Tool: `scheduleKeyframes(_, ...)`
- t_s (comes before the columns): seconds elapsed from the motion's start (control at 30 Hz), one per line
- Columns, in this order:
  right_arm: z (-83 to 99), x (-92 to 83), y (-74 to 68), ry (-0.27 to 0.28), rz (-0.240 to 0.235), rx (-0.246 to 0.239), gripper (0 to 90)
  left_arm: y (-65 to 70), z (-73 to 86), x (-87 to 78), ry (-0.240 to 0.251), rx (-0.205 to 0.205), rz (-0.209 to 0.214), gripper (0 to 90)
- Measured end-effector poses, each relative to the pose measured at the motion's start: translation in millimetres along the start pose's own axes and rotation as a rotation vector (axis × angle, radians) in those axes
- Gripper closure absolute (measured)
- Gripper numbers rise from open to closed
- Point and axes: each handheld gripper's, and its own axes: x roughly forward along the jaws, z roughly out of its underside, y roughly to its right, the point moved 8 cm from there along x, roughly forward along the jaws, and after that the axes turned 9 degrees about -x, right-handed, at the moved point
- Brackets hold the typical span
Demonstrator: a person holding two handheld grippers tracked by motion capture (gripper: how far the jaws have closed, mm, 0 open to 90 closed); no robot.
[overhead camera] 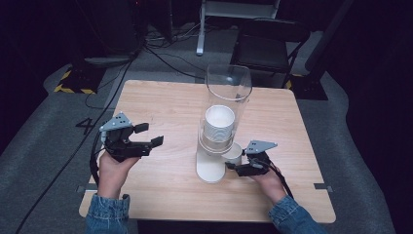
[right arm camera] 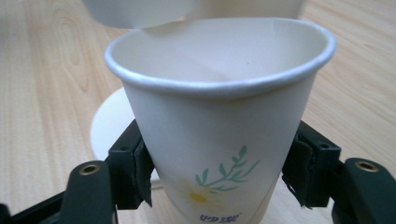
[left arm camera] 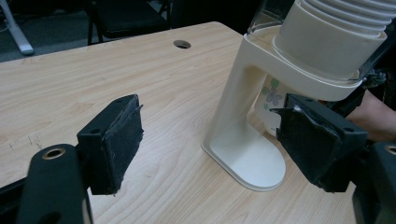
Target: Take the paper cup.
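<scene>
The right gripper point(right arm camera: 219, 179) clamps a paper cup point(right arm camera: 219, 130) by its sides — upright, just under the mouth of the cup dispenser point(overhead camera: 216, 141) on the bench point(overhead camera: 165, 105). The left gripper point(overhead camera: 146, 135) hangs open and empty, well apart.

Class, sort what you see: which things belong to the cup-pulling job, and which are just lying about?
In the job:
paper cup
cup dispenser
right gripper, shut on the cup
left gripper, open

Lying about:
black chair
floor cables
</scene>
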Motion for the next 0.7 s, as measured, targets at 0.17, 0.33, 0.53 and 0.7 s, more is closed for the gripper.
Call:
scheduleKeyframes(0.17, -3.9, -13.5, 13.7, 0.040, 0.029, 0.029, 34.4, -0.1, 0.1, -0.9, 0.001, -0.002, -0.001, 22.2)
scheduleKeyframes(0.33, -6.4, -28.0, 29.2, 0.072, 0.075, 0.054, 34.3, 0.2, 0.4, -0.6, -0.001, -0.003, -0.002, 22.2)
scheduleKeyframes(0.53, -6.2, -44.6, 50.6, 0.133, 0.131, 0.124, 34.4, 0.6, 1.8, 0.0, -0.006, -0.003, -0.006, 22.3)
scheduleKeyframes(0.7, 0.0, -49.7, 66.2, 0.140, 0.187, 0.176, 34.0, -0.3, 3.7, -1.8, -0.010, -0.003, -0.011, 22.2)
